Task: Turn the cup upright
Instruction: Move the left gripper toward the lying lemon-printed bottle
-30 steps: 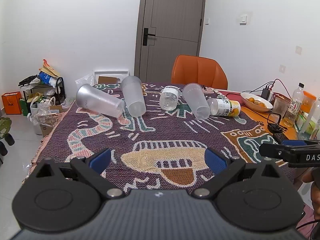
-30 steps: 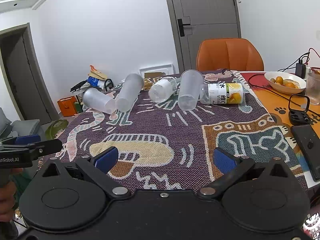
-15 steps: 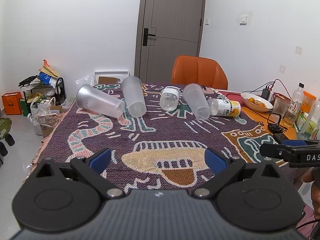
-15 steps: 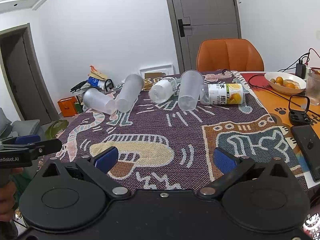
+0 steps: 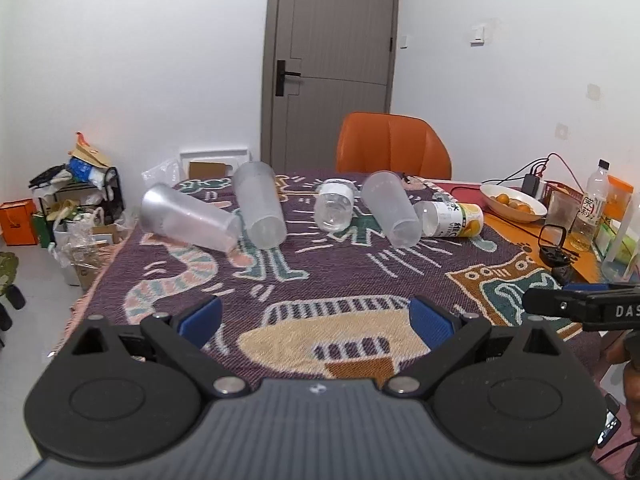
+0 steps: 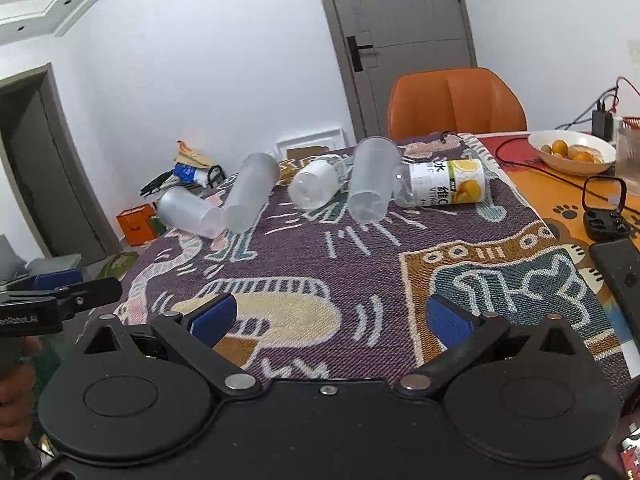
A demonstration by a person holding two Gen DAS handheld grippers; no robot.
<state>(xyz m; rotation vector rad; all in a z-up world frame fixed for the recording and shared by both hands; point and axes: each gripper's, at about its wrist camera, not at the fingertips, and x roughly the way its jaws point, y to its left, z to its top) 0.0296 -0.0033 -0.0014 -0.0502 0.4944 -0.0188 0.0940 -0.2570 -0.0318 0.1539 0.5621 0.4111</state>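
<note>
My left gripper (image 5: 316, 316) gapes wide and empty; three cups on their sides, first cup (image 5: 188, 218), second cup (image 5: 260, 204), third cup (image 5: 392, 210), lie well ahead of its fingers. My right gripper (image 6: 332, 320) gapes equally wide, empty.

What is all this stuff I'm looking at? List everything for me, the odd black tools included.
Frosted cups: three, translucent, lying on their sides at the far end of the blanket.
Clear bottle: one, white label, lying between two cups.
Orange-label bottle: one, lying at the right of the row.
Blanket: one, purple patterned, covering the table.
Chair: one, orange, behind the table.
Bowl: one, white, holding orange fruit, far right.
Earbud case: one, black, open, right edge.
Phone: one, dark, right edge.
Door: one, grey, shut.
Left gripper: black, blue pads, open, empty.
Right gripper: black, blue pads, open, empty.
</note>
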